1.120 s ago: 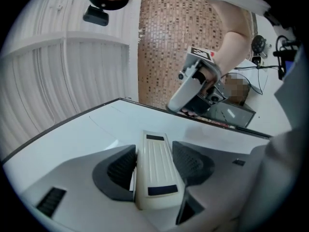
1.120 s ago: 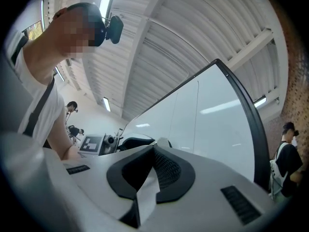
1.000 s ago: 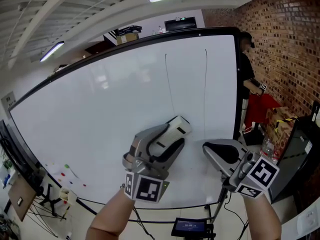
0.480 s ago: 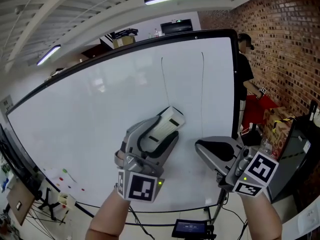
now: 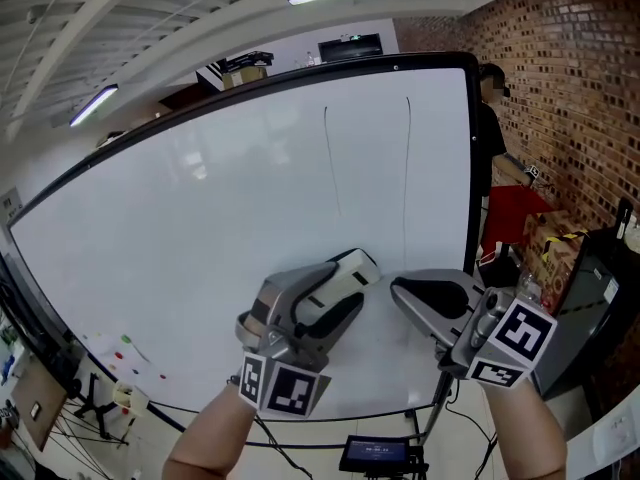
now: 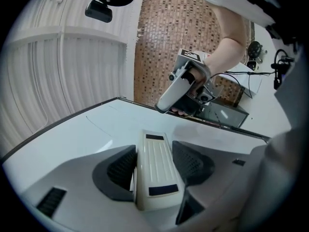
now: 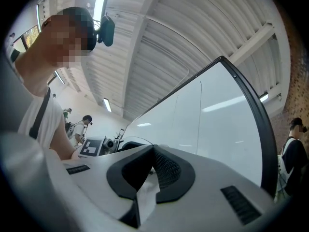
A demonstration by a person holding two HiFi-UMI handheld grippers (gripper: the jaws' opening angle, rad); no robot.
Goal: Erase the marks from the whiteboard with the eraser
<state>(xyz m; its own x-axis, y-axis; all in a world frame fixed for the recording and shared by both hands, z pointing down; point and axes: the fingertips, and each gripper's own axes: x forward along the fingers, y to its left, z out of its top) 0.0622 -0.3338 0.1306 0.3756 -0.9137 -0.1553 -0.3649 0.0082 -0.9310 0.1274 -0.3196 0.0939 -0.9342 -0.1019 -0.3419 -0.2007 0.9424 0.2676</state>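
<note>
1. Head view: left gripper (image 5: 340, 286) clamps the eraser (image 6: 154, 173) near the lower whiteboard (image 5: 200, 228), below two vertical marks (image 5: 407, 168).
2. Right gripper (image 5: 402, 290): jaws together, empty, just beside the left one.
3. Eraser-to-board contact: cannot tell.

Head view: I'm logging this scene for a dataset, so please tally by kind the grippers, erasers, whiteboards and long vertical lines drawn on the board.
Grippers: 2, the left gripper and the right gripper
Eraser: 1
Whiteboard: 1
Long vertical lines: 2
Total: 6
</note>
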